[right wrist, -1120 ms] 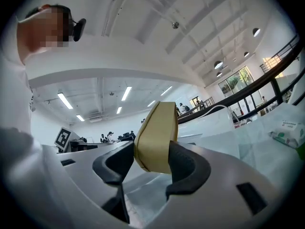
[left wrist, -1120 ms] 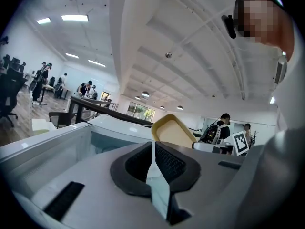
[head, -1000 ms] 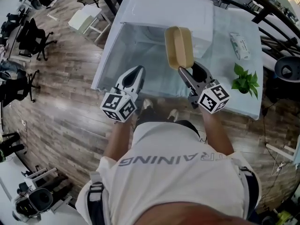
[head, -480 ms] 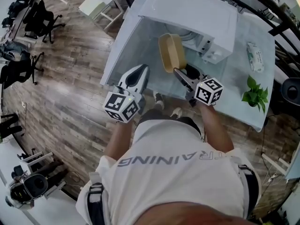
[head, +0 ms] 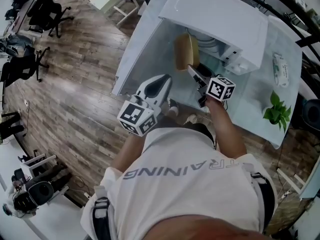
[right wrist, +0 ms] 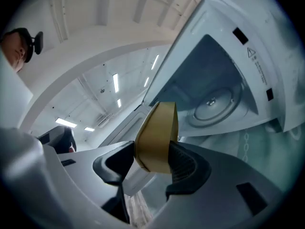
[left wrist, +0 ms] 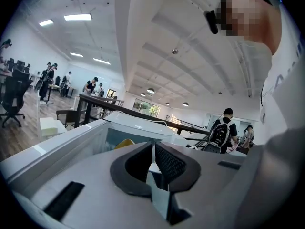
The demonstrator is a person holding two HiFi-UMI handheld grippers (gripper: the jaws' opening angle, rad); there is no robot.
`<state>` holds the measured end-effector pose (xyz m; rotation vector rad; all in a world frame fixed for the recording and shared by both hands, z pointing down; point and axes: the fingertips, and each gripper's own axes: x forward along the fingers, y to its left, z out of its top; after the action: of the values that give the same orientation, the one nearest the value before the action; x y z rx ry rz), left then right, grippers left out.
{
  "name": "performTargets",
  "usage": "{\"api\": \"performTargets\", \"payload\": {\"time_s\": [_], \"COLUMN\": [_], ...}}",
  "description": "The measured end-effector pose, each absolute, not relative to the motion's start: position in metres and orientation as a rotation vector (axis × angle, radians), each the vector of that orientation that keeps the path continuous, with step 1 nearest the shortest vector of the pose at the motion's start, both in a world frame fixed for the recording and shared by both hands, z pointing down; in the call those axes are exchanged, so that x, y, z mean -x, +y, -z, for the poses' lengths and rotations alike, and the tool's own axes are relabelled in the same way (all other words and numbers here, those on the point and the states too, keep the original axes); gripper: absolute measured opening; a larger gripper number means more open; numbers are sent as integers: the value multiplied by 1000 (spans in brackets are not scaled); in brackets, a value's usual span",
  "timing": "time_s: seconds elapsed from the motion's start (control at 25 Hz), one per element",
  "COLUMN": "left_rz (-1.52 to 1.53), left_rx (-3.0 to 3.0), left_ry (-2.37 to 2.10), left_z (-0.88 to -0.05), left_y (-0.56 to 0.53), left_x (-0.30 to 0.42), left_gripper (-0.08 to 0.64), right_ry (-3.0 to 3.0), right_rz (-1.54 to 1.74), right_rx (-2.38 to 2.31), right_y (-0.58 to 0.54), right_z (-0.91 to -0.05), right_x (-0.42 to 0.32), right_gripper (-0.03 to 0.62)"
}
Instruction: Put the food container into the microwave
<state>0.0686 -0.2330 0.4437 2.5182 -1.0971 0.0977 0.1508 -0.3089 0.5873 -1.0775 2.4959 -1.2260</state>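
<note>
Clenches food container (head: 183, 50) in right tool (head: 191, 69), now lower and rolled edgewise at microwave (head: 220, 19) mouth, 12 o'clock; nearly inserted. Holds left tool (head: 164, 78) closed, empty.

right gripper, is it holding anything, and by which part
The right gripper is shut on the tan container, gripping its near end; the rest sticks out toward the open microwave. The left gripper holds nothing.

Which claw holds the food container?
The right claw: its jaws clamp the tan food container facing the open microwave; the left claw is shut, empty.
</note>
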Motion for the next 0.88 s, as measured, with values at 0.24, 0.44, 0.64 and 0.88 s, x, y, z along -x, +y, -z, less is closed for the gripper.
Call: {"api": "performTargets", "payload": {"time_s": [0.24, 0.44, 0.64, 0.88], "left_rz": [-110, -104, -98, -89], "left_rx": [-2515, -2519, -2530, -2489], "left_ry": [-1080, -1054, -1047, -1049], "left_z": [-445, -448, -446, -452], "left_y": [-245, -258, -266, -266], "left_x": [-65, -68, -70, -63], "left_gripper": [49, 49, 49, 49], "right_ry": [2378, 2245, 2173, 2120], "right_rz": [1282, 1298, 1239, 1115], "right_rx": [1101, 1169, 1211, 1273], "right_y": [-347, -379, -409, -444], "right_z": [-604, -613, -610, -611], "right_x": [-153, -165, -180, -184], "right_gripper": [233, 233, 233, 233]}}
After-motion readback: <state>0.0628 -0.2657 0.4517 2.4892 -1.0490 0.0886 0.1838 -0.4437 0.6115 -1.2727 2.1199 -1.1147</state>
